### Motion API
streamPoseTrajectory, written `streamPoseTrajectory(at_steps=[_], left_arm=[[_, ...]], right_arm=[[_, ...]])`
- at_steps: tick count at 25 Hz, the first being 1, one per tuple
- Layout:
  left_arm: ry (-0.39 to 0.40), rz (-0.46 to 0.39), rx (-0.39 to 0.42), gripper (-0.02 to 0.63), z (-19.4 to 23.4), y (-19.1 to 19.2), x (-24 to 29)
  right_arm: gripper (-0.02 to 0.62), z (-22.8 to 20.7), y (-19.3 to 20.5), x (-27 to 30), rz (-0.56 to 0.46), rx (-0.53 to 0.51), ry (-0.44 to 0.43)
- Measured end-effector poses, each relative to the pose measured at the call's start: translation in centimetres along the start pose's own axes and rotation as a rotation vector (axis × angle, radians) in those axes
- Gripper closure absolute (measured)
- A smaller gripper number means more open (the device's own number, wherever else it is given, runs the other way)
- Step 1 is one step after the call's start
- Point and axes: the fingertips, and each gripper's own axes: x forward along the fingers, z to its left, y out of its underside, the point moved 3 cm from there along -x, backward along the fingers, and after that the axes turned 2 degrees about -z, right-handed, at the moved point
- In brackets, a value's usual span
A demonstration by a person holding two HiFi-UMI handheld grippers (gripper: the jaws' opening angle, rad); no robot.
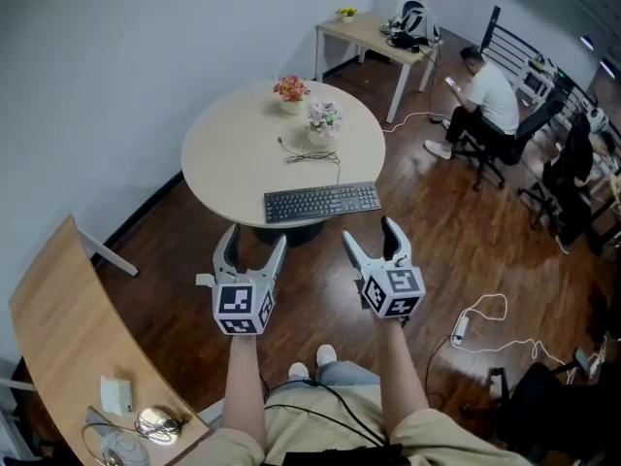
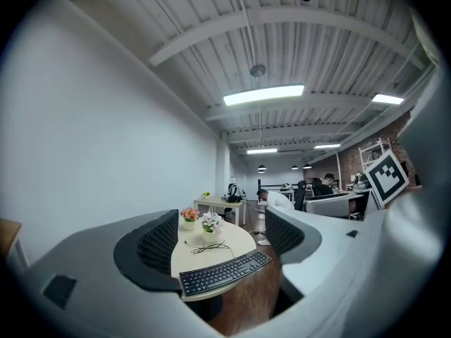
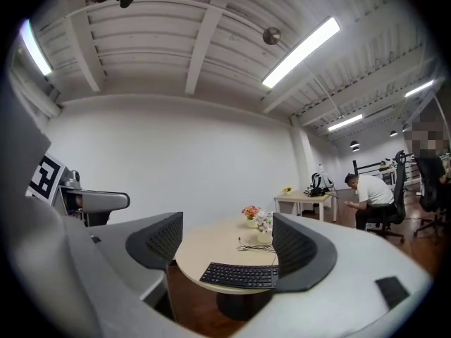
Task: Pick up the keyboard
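Observation:
A black keyboard (image 1: 322, 202) lies along the near edge of a round beige table (image 1: 233, 153), its cable coiled behind it. My left gripper (image 1: 253, 244) hangs open in front of the table, short of the keyboard's left end. My right gripper (image 1: 367, 236) is open too, just short of the keyboard's right end. Neither touches it. In the left gripper view the keyboard (image 2: 224, 271) shows between the jaws of the left gripper (image 2: 220, 234). In the right gripper view the keyboard (image 3: 238, 275) lies ahead of the right gripper (image 3: 227, 239), partly behind the right jaw.
Two small flower pots (image 1: 292, 93) (image 1: 323, 121) stand at the table's back. A wooden desk (image 1: 58, 328) curves at the near left. A person (image 1: 485, 100) sits on an office chair at the right, near a second table (image 1: 374, 35). A power strip and cable (image 1: 462, 326) lie on the floor.

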Motion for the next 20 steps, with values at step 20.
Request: streamPoseTrajectory(at_steps=[20], left_arm=[[-0.054,-0.016,0.067,0.236,-2.6,-1.0,20.3]], right_arm=[[0.187,-17.8,-2.6,14.9,-0.076,0.026,-0.042]])
